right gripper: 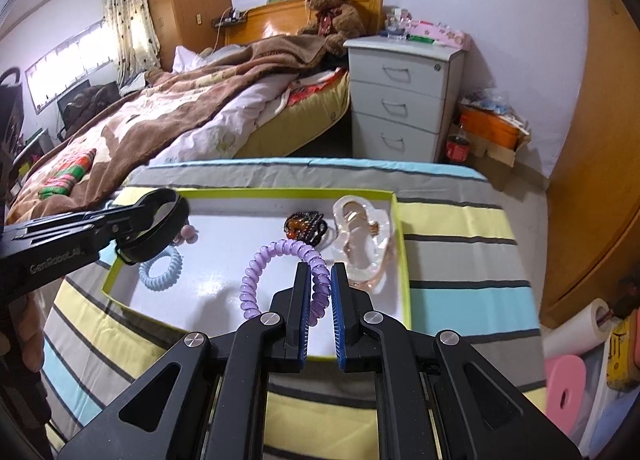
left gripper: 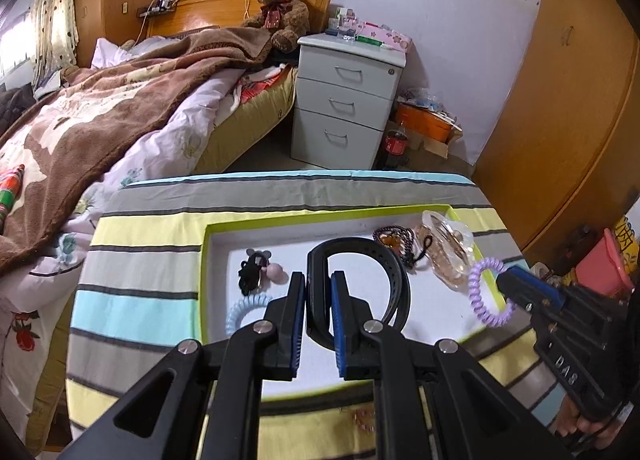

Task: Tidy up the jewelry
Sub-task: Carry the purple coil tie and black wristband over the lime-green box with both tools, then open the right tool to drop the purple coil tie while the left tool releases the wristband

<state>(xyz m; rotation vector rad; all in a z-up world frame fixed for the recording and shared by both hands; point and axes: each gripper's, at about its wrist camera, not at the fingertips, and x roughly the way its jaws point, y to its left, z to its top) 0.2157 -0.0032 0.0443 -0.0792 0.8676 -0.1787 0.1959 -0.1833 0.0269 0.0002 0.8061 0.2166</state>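
Observation:
A shallow white tray with a lime rim (left gripper: 206, 260) (right gripper: 402, 244) lies on a striped cloth. My left gripper (left gripper: 319, 280) is shut on a black band (left gripper: 394, 280), held over the tray; it also shows in the right wrist view (right gripper: 160, 232). My right gripper (right gripper: 320, 272) is shut on a purple spiral hair tie (right gripper: 256, 272), also seen in the left wrist view (left gripper: 486, 292), over the tray's right side. In the tray lie a pale blue spiral tie (left gripper: 244, 310) (right gripper: 160, 270), a black hair tie with pink beads (left gripper: 256, 272), a dark beaded piece (left gripper: 394, 240) (right gripper: 304, 224) and a clear pink hair claw (left gripper: 446, 252) (right gripper: 360, 236).
The striped cloth covers a table (left gripper: 140, 300) (right gripper: 460, 260). A bed with a brown blanket (left gripper: 80, 120) lies to the left. A white drawer cabinet (left gripper: 344, 104) stands behind. A wooden wardrobe (left gripper: 560, 120) is at the right. A pink bin (left gripper: 604, 268) sits low right.

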